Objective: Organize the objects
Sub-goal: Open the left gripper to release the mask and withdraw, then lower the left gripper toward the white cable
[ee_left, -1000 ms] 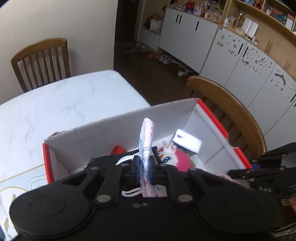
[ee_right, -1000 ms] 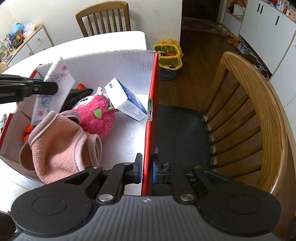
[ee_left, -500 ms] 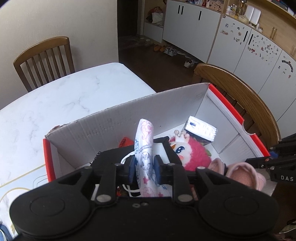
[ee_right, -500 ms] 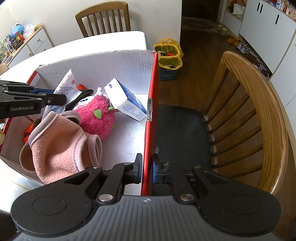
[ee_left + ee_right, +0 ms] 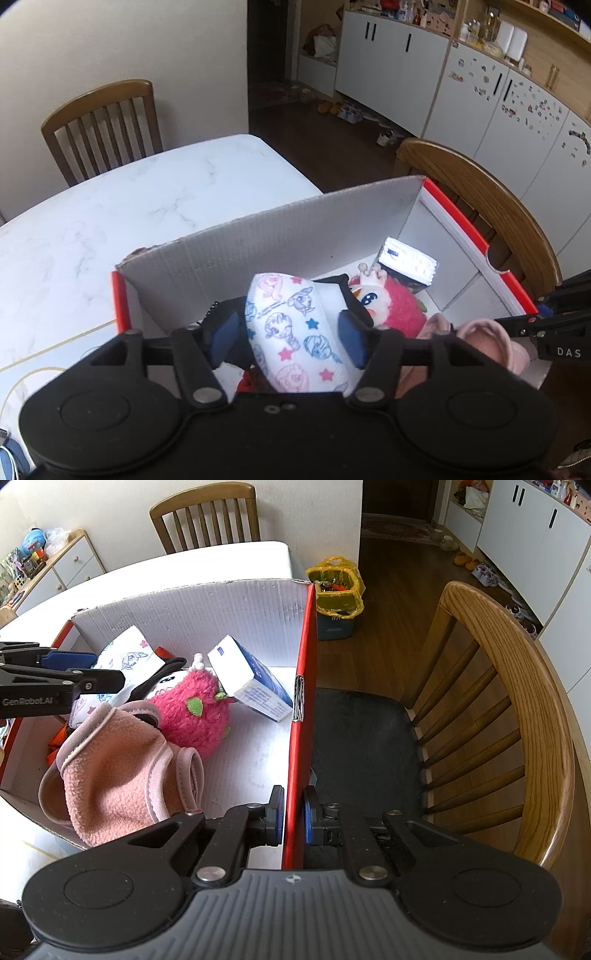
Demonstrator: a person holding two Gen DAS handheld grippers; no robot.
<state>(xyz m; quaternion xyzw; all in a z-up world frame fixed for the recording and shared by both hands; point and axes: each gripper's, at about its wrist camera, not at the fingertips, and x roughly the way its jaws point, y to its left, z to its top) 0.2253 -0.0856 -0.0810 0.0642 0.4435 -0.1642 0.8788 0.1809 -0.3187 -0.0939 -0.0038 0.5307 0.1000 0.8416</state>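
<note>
Right tool point(image 5: 293, 819) on box wall point(image 5: 300, 716) (right-wrist view)

left wrist: steep, close | right wrist: steeper | shared: box point(image 5: 280, 236) interior

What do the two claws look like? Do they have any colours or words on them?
Both are black plastic. The left claw has two round discs at its base, jointed bars with silver rivets, and blue pads on its fingertips. From the side it shows white lettering reading "GenRobot.AI". The right claw is built the same, with a ribbed grey plate between its discs, and white letters "DAS" on its side.
</note>
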